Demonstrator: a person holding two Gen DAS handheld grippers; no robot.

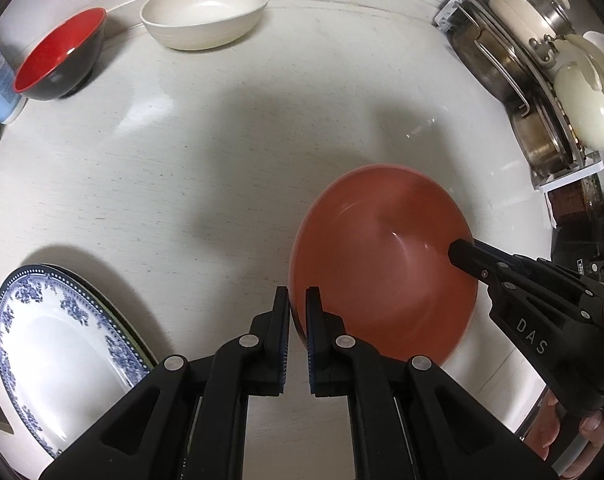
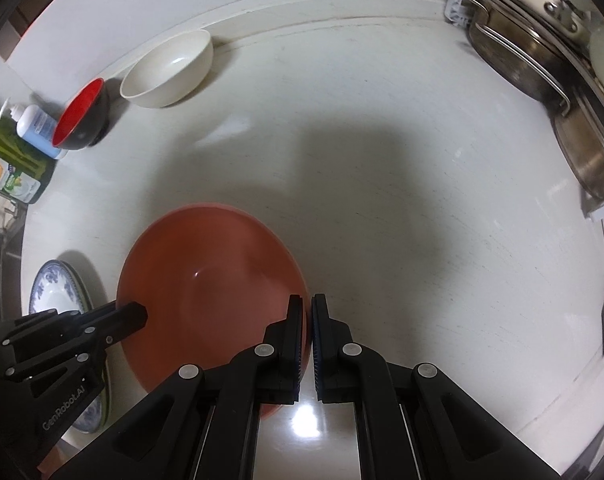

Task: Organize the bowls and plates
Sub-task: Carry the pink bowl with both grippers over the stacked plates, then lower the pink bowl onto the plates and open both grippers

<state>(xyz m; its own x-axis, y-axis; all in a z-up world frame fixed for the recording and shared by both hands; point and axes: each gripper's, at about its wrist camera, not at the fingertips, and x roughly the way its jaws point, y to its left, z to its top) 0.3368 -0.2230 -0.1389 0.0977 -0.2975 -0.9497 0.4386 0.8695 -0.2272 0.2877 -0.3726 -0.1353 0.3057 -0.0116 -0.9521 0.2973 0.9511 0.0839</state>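
Both grippers are pointing steeply down over the tabletop (image 1: 182,184). The left gripper (image 1: 298,304) is clamping its fingers on the near-left rim of the terracotta bowl (image 1: 381,256), the right gripper (image 2: 306,312) is clamping the opposite rim. The bowl is smooth, glossy, empty, sitting between the blue-patterned plate (image 1: 58,344) and the pot rack (image 1: 541,80).

Pale off-white countertop (image 1: 190,184), kinda streaky, backing onto a light wall. Sitting on it: a cream bowl (image 1: 206,12) and a red-and-black bowl (image 1: 60,56) near the back, a blue-patterned plate (image 1: 62,344) up front, soap bottles (image 2: 22,148) on the left, and a rack of pots (image 1: 541,92) on the right.
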